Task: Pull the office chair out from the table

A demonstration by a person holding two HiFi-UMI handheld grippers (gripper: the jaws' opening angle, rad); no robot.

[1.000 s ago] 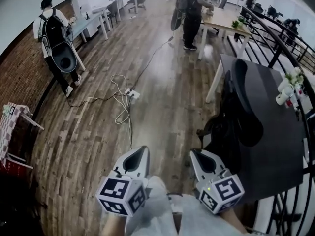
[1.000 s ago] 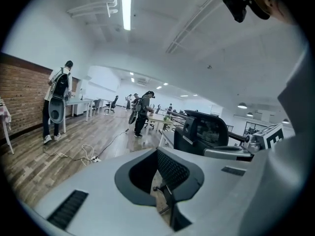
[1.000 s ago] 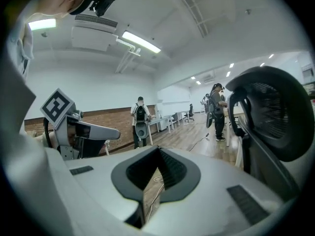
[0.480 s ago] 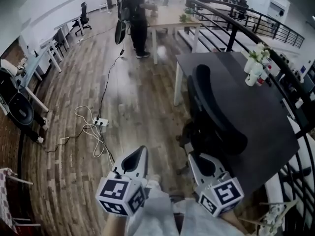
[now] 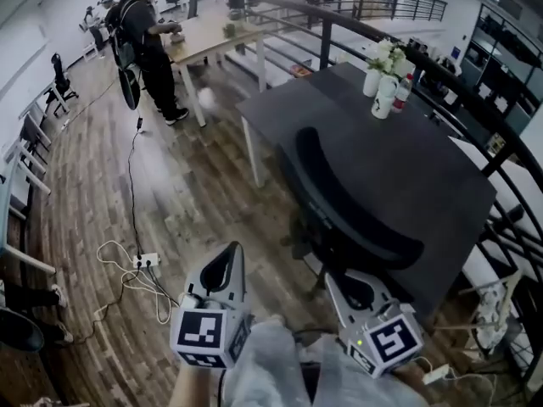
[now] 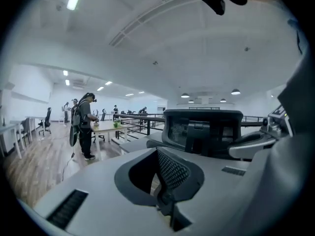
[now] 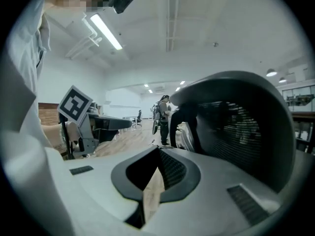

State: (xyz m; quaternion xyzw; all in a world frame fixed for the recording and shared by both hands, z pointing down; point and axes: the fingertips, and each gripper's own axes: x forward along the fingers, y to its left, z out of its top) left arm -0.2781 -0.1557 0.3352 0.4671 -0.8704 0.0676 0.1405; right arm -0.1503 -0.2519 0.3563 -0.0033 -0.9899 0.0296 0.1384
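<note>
Dark worktop (image 5: pixel 441 185) fills the head view's right, and the one office chair (image 5: pixel 356 219) sits pushed in at its near left edge. A second ago both hugged the frame's right side; now they're central. One person (image 5: pixel 151 45) stands by the far light table. Two grippers, left gripper (image 5: pixel 235 251) and right gripper (image 5: pixel 333 280), are both closed tight, holding nothing, just short of the chair. Only the right gripper view shows the chair's mesh back (image 7: pixel 241 127) looming close. Only the head view shows two white vases (image 5: pixel 379 87) near the worktop's far corner.
</note>
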